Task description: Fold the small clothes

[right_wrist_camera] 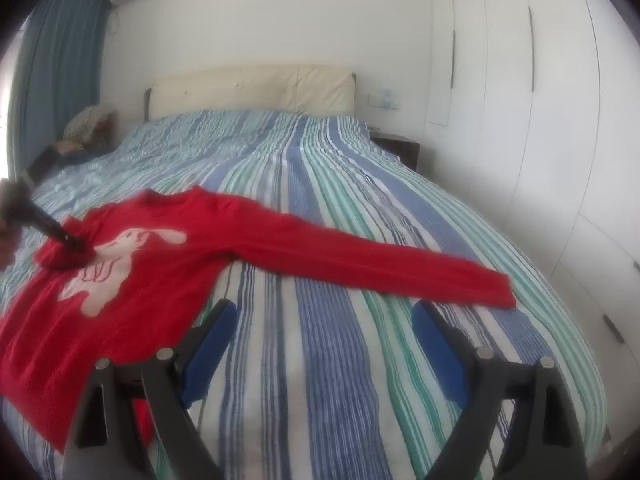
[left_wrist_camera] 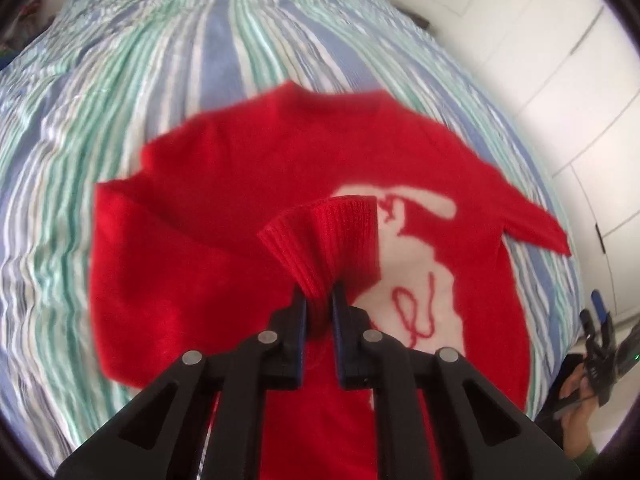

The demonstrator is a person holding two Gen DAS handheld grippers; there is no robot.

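A small red sweater (left_wrist_camera: 248, 168) with a white rabbit design (left_wrist_camera: 424, 264) lies flat on the striped bed. My left gripper (left_wrist_camera: 319, 296) is shut on the ribbed cuff (left_wrist_camera: 324, 236) of the sweater's left sleeve and holds it over the chest, so the sleeve is folded inward. In the right wrist view the sweater (right_wrist_camera: 160, 264) lies at the left, with its other sleeve (right_wrist_camera: 400, 268) stretched out to the right. My right gripper (right_wrist_camera: 324, 320) is open and empty above the bedspread, just in front of that sleeve. The left gripper (right_wrist_camera: 76, 245) also shows there, pressed on the sweater.
The bed (right_wrist_camera: 320, 184) with blue, green and white stripes fills both views. A cream headboard (right_wrist_camera: 252, 88) stands at the far end, white wardrobe doors (right_wrist_camera: 540, 120) on the right, a dark nightstand (right_wrist_camera: 400, 148) beside them, and a blue curtain (right_wrist_camera: 60, 72) at the left.
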